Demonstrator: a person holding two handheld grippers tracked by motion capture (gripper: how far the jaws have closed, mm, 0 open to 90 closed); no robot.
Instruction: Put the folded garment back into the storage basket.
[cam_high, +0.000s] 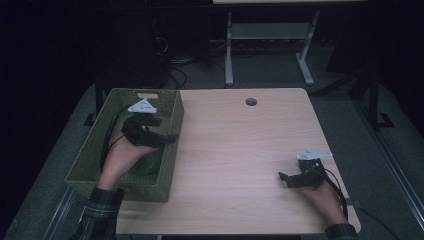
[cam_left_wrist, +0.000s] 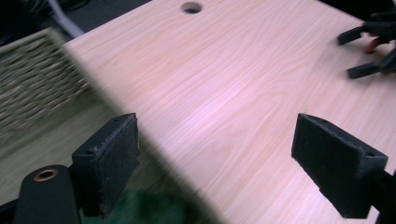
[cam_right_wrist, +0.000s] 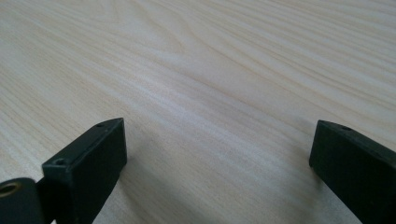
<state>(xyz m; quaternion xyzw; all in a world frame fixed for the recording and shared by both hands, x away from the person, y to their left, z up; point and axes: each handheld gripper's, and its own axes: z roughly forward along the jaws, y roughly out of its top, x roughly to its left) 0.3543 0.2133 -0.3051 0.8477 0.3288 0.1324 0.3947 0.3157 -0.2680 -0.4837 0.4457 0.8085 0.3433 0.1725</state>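
Note:
A green woven basket (cam_high: 89, 150) stands on the left part of the light wooden table (cam_high: 240, 150). My left gripper (cam_high: 169, 138) hovers over the basket's right rim, open, with nothing between the jaws. A dark green object (cam_high: 149, 163) lies inside the basket under that hand. In the left gripper view my left gripper (cam_left_wrist: 224, 158) has its pads wide apart, with the blurred basket (cam_left_wrist: 37, 84) rim crossing below and the green object (cam_left_wrist: 149, 207) at the bottom edge. My right gripper (cam_high: 284, 179) rests open near the table's front right, and in the right gripper view it (cam_right_wrist: 219, 163) is above bare wood.
A round cable hole (cam_high: 251, 101) sits near the table's far edge. The right gripper (cam_left_wrist: 369, 46) appears far off in the left gripper view. Beyond the table are a dark floor, cables and the legs of another desk (cam_high: 229, 55).

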